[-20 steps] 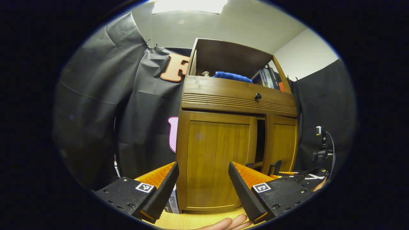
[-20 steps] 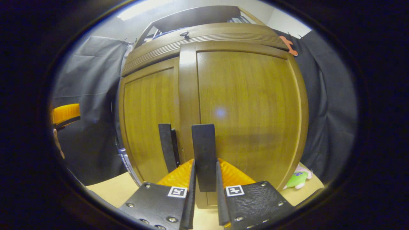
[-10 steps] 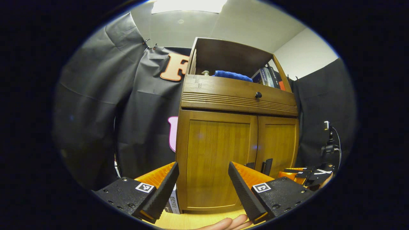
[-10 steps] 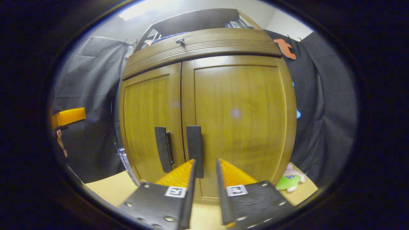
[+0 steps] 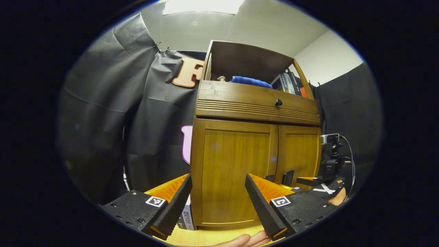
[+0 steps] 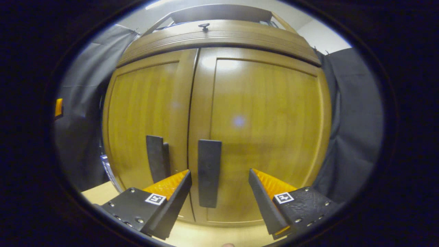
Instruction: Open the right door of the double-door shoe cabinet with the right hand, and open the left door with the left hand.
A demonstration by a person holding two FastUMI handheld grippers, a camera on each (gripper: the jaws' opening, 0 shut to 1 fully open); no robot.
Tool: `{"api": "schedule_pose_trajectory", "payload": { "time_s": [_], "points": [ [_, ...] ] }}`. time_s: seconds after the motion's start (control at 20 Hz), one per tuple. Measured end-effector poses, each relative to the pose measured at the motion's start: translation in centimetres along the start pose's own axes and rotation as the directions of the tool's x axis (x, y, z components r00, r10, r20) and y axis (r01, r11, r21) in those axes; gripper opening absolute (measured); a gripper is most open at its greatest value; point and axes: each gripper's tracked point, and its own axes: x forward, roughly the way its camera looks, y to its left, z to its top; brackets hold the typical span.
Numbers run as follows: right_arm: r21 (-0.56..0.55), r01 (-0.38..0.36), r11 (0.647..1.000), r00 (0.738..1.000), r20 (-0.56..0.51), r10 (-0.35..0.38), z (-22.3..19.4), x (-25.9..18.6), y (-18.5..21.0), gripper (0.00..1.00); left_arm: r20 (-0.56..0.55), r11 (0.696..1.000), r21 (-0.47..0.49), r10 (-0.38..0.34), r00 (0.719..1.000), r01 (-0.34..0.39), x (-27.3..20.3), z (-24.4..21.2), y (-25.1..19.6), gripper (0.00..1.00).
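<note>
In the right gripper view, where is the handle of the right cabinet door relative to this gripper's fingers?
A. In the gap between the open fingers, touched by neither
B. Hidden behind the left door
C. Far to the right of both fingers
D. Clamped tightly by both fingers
A: the right door's handle stands in the gap of the open right gripper, with space on both sides.

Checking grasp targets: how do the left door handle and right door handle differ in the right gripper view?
The right door handle sits between the open jaws of the right gripper; the left door handle lies outside them, to the left. The right door handle shows its flat face; the left door handle is seen at an angle, its standoff visible. The left one sits partly behind a finger. Both are dark upright bars beside the centre seam, on shut doors.
</note>
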Motion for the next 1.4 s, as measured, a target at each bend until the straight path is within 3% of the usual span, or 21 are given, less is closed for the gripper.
{"api": "schedule_pose_trajectory", "payload": {
  "time_s": [0.05,0.1,0.15,0.2,0.3,0.35,0.7,1.35,1.4],
  "points": [
    [0.015,-0.022,1.0,1.0,-0.005,0.022,-0.3,0.4,0.9,0.99,-0.005,1.0,-0.004,0.001,1.0,-0.001,0.1,-0.1,0.1,0.93],
    [0.008,0.03,1.0,0.999,-0.037,-0.03,-0.9,0.2,0.4,0.99,-0.007,1.0,-0.006,0.001,1.0,-0.001,0.1,-0.2,0.1,0.93],
    [-0.01,0.066,0.998,0.998,-0.017,-0.066,-1.0,0.6,-0.4,0.65,-0.006,1.0,-0.008,0.003,1.0,-0.003,0.1,-0.1,0.2,0.93],
    [0.02,0.079,0.997,0.997,-0.024,-0.079,-0.9,-2.2,-0.2,0.31,-0.006,1.0,-0.008,0.005,1.0,-0.005,0.3,-0.1,0.4,0.93],
    [0.07,0.051,0.996,0.999,-0.022,-0.05,-1.2,0.1,-0.8,0.31,-0.006,1.0,-0.011,0.007,1.0,-0.007,0.3,-0.1,0.5,0.96],
    [0.083,0.029,0.996,1.0,-0.011,-0.028,-1.5,-0.1,-0.8,0.24,-0.005,1.0,-0.008,0.006,1.0,-0.007,0.4,-0.1,0.4,0.93],
    [0.069,-0.067,0.995,0.998,0.01,0.066,-1.3,-4.5,-0.9,0.24,-0.019,1.0,-0.009,-0.001,1.0,0.001,0.3,-0.5,0.1,0.93],
    [0.085,-0.113,0.99,0.993,-0.024,0.116,-1.2,-10.9,-3.9,0.24,-0.023,0.999,0.021,-0.027,0.999,0.028,-0.2,-0.7,-1.9,0.96],
    [0.076,-0.111,0.991,0.993,-0.031,0.114,-1.2,-11.3,-4.1,0.28,-0.023,0.999,0.024,-0.028,0.999,0.028,-0.3,-0.7,-2.0,0.93]
  ]
}}
